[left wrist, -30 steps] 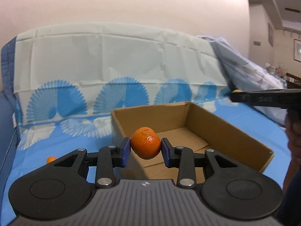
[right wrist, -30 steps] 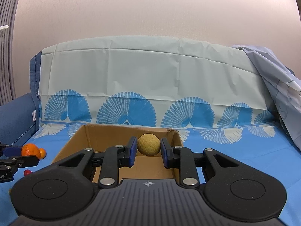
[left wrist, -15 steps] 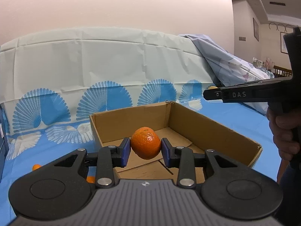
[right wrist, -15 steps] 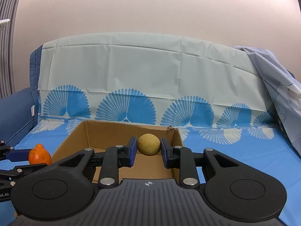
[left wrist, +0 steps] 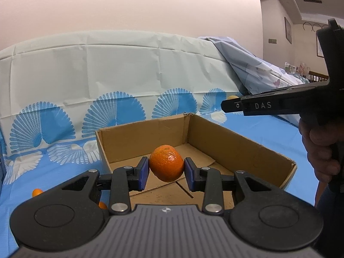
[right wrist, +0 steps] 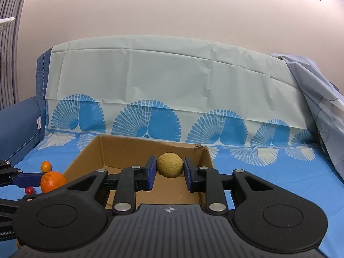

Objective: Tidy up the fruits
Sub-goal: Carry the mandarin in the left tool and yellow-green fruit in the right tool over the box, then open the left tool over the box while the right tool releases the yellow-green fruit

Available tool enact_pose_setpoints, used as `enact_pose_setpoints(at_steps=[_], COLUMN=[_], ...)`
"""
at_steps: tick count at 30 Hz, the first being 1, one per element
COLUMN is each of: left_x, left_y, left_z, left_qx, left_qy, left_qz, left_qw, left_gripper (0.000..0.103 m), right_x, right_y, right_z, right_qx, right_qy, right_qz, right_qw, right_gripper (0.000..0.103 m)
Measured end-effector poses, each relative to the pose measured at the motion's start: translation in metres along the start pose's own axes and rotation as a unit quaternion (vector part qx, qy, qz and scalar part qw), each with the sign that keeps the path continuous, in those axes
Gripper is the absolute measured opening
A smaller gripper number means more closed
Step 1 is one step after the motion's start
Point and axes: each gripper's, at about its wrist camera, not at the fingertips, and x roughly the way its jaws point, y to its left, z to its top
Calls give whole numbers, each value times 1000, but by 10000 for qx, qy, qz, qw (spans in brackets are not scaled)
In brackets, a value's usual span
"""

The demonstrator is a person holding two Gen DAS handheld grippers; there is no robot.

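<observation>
Left wrist view, orange [left wrist: 166,163] now nearer cardboard box [left wrist: 236,148]

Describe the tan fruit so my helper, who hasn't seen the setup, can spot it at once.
Find the open cardboard box on the blue fan-print cloth. Above its inside, the right claw grips the tan fruit between blue pads. It is a round, matte, yellowish-tan ball, unlike the glossy orange in the left claw beside the box.
</observation>
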Motion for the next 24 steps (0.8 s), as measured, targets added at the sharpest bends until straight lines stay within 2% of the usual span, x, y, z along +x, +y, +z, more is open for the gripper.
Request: enact_pose_setpoints(at_steps=[3,4,5,6,7,14,18,24], left_x=[1,2,3,5,5,2,4,-6], left_y=[0,0,-1,-2,-3,-9,-11,-13], left_z=[-1,-1,-1,-2,-3,-6,-9,-15], left_qx=[2,-11,-19,1,48,230,347,716], left_qy=[20,50,117,188,185,116,196,-241], left_qz=[-30,-59,-108,-111,-74,32,186,401], left_qw=[10000,10000,9999,9998,9998,9997,9990,9963], left_gripper=[40,40,46,61,65,66,75,75], right_x=[0,1,2,5,7,3,1,-1], right_y=[2,2,2,4,6,12,9,11], right_z=[0,-1,-1,-2,-3,-3,-2,-1], right_qx=[-33,-38,-38,-64,-138,-263,-192,-48], right_qy=[23,57,141,253,287,225,207,156], right_qz=[24,54,101,107,53,9,-53,-107], right_qw=[10000,10000,9998,9996,9995,9994,9996,9998], right_gripper=[28,32,48,55,59,59,59,59])
